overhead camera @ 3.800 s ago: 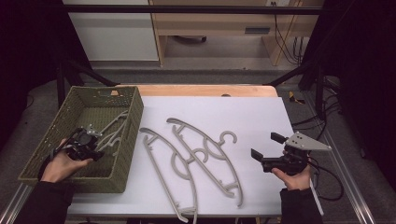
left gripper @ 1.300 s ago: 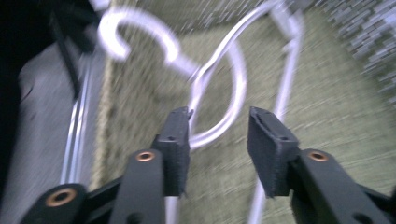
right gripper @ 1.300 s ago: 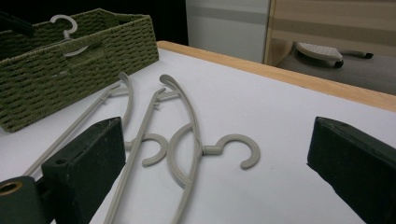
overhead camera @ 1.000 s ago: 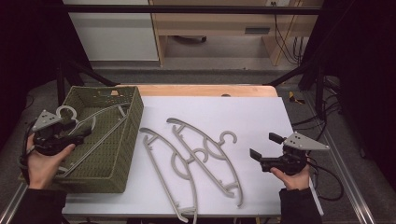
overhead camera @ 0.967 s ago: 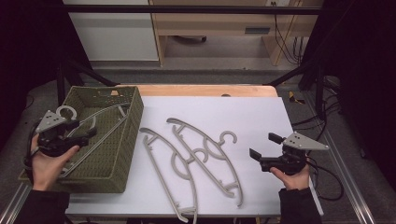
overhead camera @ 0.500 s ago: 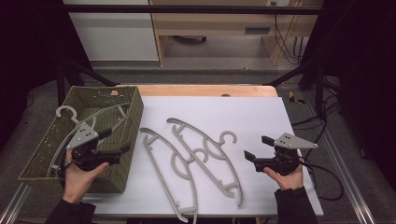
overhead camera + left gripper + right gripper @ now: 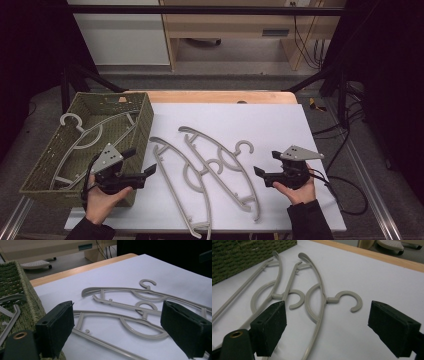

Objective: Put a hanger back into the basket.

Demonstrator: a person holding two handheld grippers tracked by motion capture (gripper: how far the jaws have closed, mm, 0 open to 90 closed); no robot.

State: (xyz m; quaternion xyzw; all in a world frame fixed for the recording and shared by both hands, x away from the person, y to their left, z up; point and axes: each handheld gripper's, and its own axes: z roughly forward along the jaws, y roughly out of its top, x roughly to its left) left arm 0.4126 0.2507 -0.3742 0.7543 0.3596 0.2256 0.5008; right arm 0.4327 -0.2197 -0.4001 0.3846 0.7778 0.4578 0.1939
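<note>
Hangers are lying in two places: two on the white table, one in the basket. You are holding the left gripper at the basket's near right corner, just off its wall, pointing it right toward the near hanger; its jaws are standing wide apart with nothing between them, having just been opening. In the left gripper view those jaws are framing the near hanger and the far hanger, both flat on the table and crossing each other near their hooks. You are holding the right gripper low over the table's right part, pointing it left toward the far hanger, whose hook is opening toward it; its jaws are gaping as well, empty, having just been closing slightly. In the right gripper view the far hanger's hook is lying between the jaws but well ahead of them, untouched. The basket hanger is resting slantwise inside the basket, its hook toward the far left corner. Neither gripper is touching any hanger.
</note>
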